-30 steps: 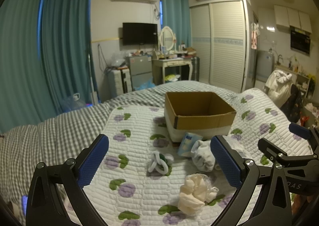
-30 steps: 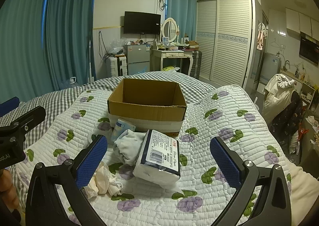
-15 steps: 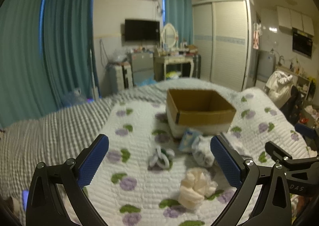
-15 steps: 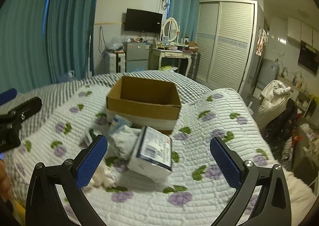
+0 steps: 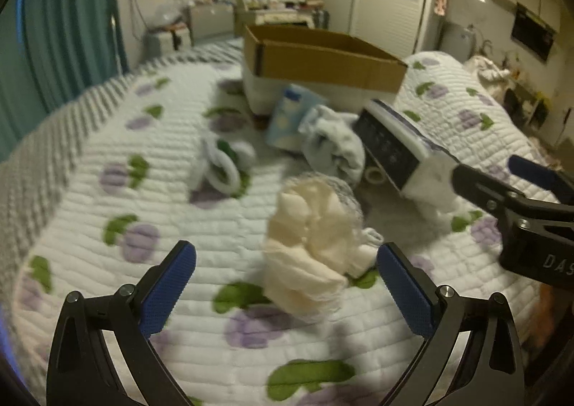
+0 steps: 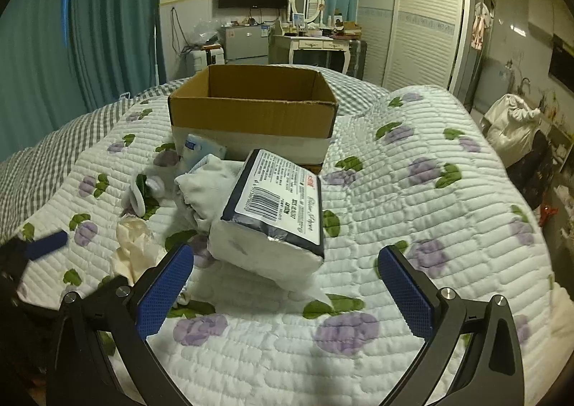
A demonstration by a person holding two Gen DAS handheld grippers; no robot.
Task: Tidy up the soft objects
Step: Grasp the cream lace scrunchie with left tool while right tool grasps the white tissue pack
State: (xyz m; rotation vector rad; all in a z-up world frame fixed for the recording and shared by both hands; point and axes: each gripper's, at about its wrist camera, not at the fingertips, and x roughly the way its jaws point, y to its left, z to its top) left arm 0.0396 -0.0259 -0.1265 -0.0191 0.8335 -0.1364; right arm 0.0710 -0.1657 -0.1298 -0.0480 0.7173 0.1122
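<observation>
In the left wrist view, the left gripper (image 5: pixel 286 275) was seen spread wide with nothing held, its blue pads (image 5: pixel 168 289) set on either side of a cream bundle (image 5: pixel 310 244) lying on the quilt (image 5: pixel 107 212). Beyond the bundle lay a white ring-shaped item (image 5: pixel 222 164), a light blue packet (image 5: pixel 290 117) leaning at the foot of the box (image 5: pixel 323 61), a pale cloth (image 5: pixel 335 147) and a tissue pack (image 5: pixel 398 147) with a dark printed face. The other gripper (image 5: pixel 516 187) was visible at the right edge, just beside the pack; its opening could not be judged from this blurred view. In the right wrist view, the right gripper (image 6: pixel 286 275) was seen wide open and empty, with the tissue pack (image 6: pixel 272 216) lying tilted on the quilt (image 6: pixel 430 226) just ahead, between its pads (image 6: pixel 403 289). The pale cloth (image 6: pixel 206 187) was touching the pack's left side, and the blue packet (image 6: pixel 199 149) was propped against the front wall of the box (image 6: pixel 251 112), which stood open on the bed. The cream bundle (image 6: pixel 134 251) lay to the left, near the left gripper's blue tip (image 6: pixel 46 244).
</observation>
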